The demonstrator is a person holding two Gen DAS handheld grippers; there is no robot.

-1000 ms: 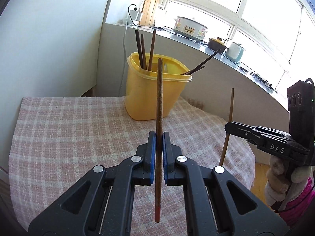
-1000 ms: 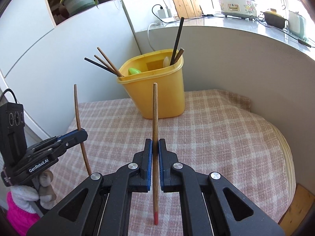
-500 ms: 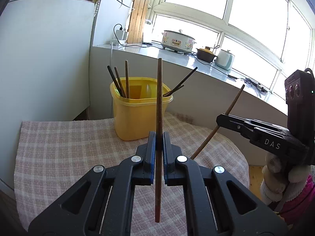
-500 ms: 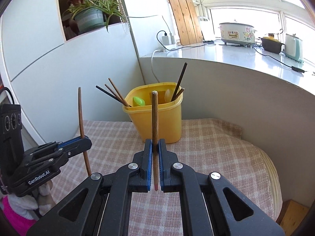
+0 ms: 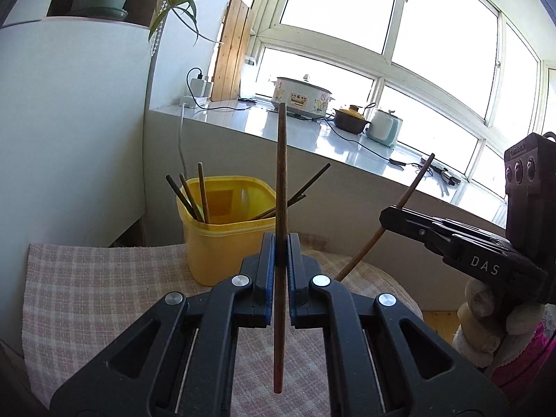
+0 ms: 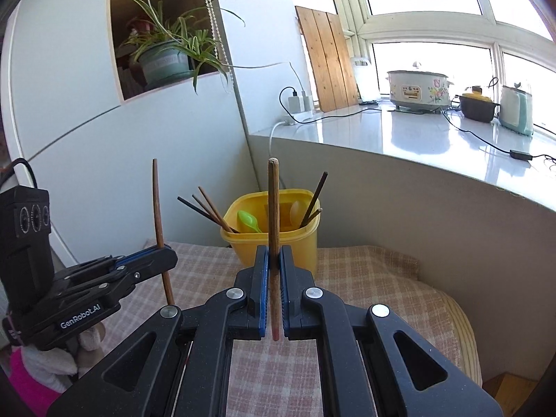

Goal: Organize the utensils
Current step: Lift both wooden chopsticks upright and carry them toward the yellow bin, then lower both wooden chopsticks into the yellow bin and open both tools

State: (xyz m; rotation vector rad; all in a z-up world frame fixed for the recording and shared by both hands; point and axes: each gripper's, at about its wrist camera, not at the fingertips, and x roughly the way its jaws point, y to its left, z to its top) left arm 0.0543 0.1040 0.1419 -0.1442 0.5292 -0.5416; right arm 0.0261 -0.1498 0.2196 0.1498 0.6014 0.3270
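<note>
My left gripper (image 5: 280,243) is shut on a brown chopstick (image 5: 280,180) that stands upright, red end down. My right gripper (image 6: 274,255) is shut on a second brown chopstick (image 6: 273,208), also upright. Each gripper shows in the other's view: the right gripper (image 5: 385,216) with its chopstick (image 5: 410,191) leaning, the left gripper (image 6: 170,255) with its chopstick (image 6: 158,208) upright. Ahead of both stands a yellow tub (image 5: 222,243) (image 6: 299,243) on the checked cloth, holding several chopsticks, a green spoon (image 6: 248,220) and a pale spoon (image 6: 297,210). Both grippers hang above the cloth, short of the tub.
The pink checked cloth (image 5: 87,288) (image 6: 365,278) covers a small table against a white wall. Behind it runs a white sill (image 6: 417,132) with a slow cooker (image 6: 417,87), a pot, a kettle and cables. A potted plant (image 6: 163,59) sits in a shelf niche above left.
Both grippers have risen with their chopsticks, and the views have tilted up, so the tub sits lower and farther. In the left view the right gripper's chopstick now leans instead of standing upright.
</note>
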